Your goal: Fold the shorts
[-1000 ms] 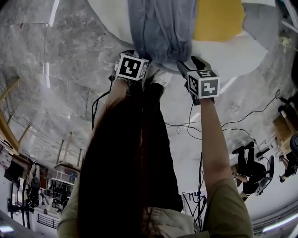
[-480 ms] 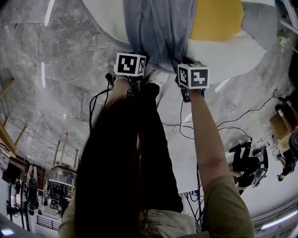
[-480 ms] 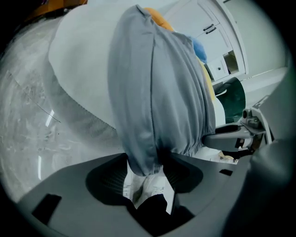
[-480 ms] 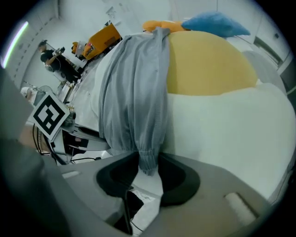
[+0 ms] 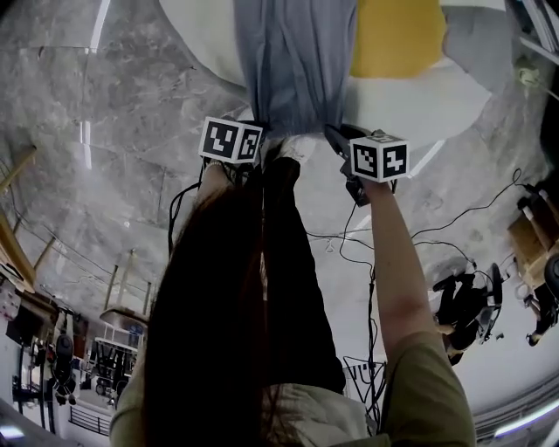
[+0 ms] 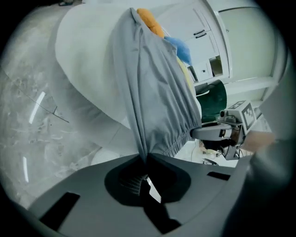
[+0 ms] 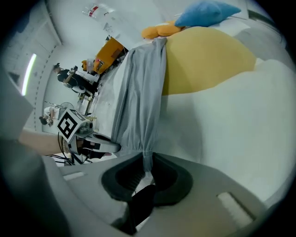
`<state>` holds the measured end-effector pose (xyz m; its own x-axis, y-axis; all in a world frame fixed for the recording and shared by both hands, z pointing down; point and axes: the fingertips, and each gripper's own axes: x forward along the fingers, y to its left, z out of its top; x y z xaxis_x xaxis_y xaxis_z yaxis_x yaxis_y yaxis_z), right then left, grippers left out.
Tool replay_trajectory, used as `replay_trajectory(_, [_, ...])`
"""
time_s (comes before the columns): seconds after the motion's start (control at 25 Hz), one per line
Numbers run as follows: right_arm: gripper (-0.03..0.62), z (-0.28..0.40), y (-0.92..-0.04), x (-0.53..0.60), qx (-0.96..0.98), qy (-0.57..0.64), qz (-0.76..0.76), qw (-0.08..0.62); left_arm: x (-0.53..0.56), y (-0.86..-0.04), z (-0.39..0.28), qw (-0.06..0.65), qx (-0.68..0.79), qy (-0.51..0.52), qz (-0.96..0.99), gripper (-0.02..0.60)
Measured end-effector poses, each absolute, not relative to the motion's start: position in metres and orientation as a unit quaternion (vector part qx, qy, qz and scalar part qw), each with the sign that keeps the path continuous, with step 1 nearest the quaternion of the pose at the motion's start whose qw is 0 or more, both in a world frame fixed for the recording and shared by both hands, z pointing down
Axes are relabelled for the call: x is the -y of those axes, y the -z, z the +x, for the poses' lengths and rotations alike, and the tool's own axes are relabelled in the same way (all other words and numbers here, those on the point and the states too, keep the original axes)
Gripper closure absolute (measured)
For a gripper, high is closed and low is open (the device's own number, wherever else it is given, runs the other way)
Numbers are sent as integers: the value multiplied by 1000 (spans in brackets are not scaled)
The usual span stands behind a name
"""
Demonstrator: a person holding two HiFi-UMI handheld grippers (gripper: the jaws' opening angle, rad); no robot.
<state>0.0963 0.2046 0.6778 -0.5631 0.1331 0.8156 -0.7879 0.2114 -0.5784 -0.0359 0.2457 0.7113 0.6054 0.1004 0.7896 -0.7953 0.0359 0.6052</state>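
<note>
Shorts [image 5: 297, 61], grey gathered cloth, pinched by left tool [image 6: 143, 159] and just-closing right tool [image 7: 147, 169].

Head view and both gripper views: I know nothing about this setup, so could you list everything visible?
shorts: one, grey, lying along the table, near gathered edge lifted at the table's rim
cloth: one, yellow, on the table beside the shorts
blue item: one, blue, at the table's far end
orange item: one, orange, beside the blue item
table: one, white
floor: grey, marbled
cables: several, black, on the floor
left gripper: one, grey, jaws shut on the shorts' edge
right gripper: one, grey, jaws just closed on the same edge
hair: long, dark, hanging below the left gripper
</note>
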Motion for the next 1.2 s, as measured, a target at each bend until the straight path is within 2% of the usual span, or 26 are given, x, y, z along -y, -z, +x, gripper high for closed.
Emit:
replay_trajectory(0.28, [553,101,-626,-261,648,-623,204,387,-311,-649,-30,690,249,-340,588,563])
replay_trajectory(0.6, [553,127,-575,-316,617,-659,189,388,-343,-597,-14,693,251,-362,571,563])
replay_trajectory(0.8, [553,118,-552,-258,632,-661,216,344,-284,-574,-22,635,305,-367,607,563])
replay_trajectory(0.96, [553,99,-544,-178,648,-667,220,295,-211,-578,-40,630,335,-341,612,563])
replay_trajectory(1.2, [553,65,-555,-66,649,-671,252,253,-90,-596,-72,589,334,-363,640,563])
